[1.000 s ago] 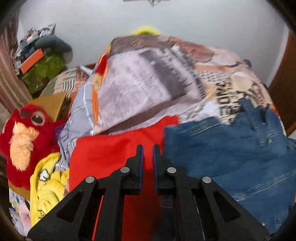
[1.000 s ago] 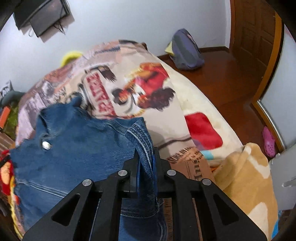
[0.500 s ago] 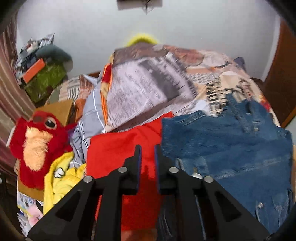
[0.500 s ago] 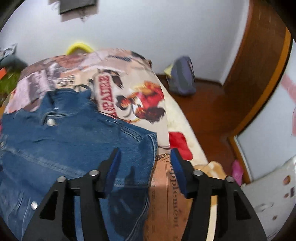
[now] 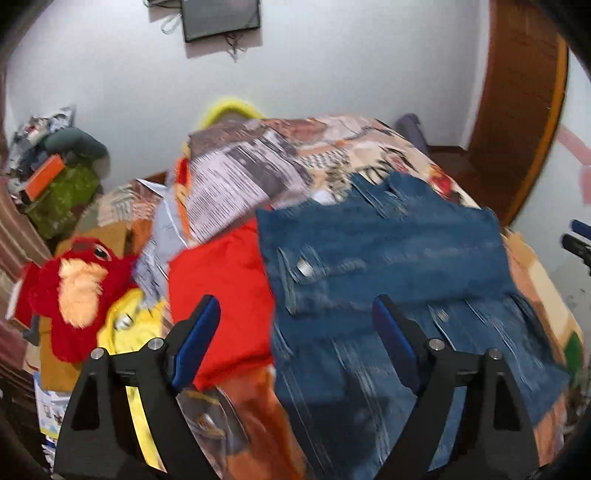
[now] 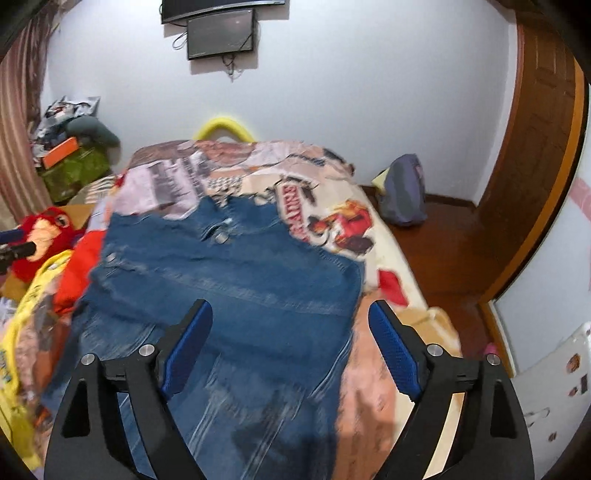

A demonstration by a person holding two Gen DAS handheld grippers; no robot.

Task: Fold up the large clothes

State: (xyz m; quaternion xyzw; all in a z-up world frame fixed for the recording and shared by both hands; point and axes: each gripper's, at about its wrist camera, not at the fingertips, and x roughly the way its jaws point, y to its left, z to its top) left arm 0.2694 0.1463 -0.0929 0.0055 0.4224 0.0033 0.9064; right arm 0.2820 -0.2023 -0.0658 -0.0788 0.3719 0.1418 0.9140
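Note:
A blue denim garment lies spread flat on the bed's printed cover, its metal buttons showing. My left gripper hovers above the garment's left edge, over the seam with a red garment. Its jaws are opening, and nothing is between the blue pads. In the right wrist view the denim garment fills the middle. My right gripper hangs above its right side, jaws opening, with no cloth in them. Both views are motion-blurred.
A red plush toy and a yellow garment lie at the bed's left. Boxes and bags pile in the left corner. A grey backpack sits on the wooden floor at right, beside a wooden door. A screen hangs on the wall.
Both grippers have opened wide; the right one let go of the denim edge. Both have risen and pulled back, so more of the bed and the garment shows.

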